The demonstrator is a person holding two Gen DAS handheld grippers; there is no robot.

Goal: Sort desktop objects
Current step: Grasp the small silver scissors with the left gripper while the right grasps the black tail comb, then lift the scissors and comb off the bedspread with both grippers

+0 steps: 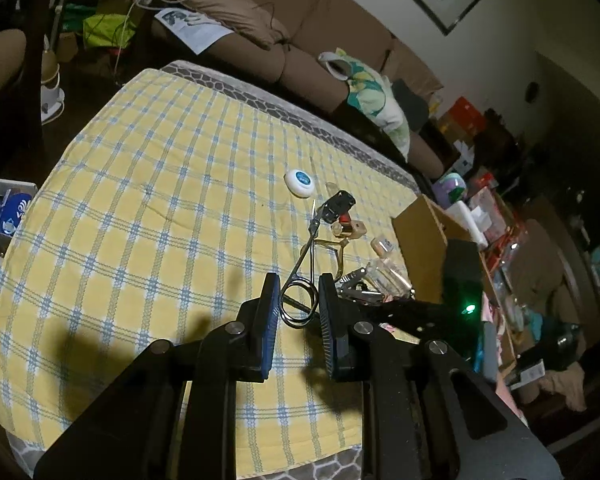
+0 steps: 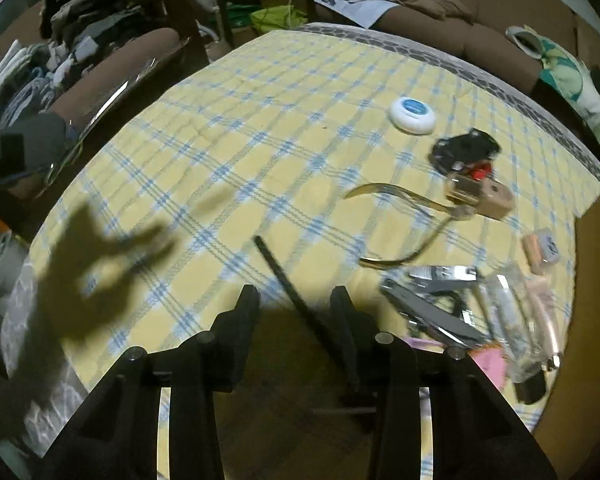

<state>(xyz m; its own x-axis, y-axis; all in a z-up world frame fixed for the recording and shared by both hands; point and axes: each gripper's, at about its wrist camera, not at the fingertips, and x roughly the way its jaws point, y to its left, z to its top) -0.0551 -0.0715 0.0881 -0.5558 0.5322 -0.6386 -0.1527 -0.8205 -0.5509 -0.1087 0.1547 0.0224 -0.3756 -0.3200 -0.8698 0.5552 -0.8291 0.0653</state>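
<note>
My left gripper is shut on the ring handle of small metal scissors, held above the yellow checked tablecloth. The blades point away from me. My right gripper is open and empty above the cloth; a thin black stick lies between its fingers on the table. A pile of small items lies to the right: a white round case, a black clip, a gold curved piece, a tan block, nail clippers and clear tubes.
A cardboard box stands at the table's right edge. A brown sofa with pillows runs behind the table. Clutter and shelves fill the right and left sides of the room.
</note>
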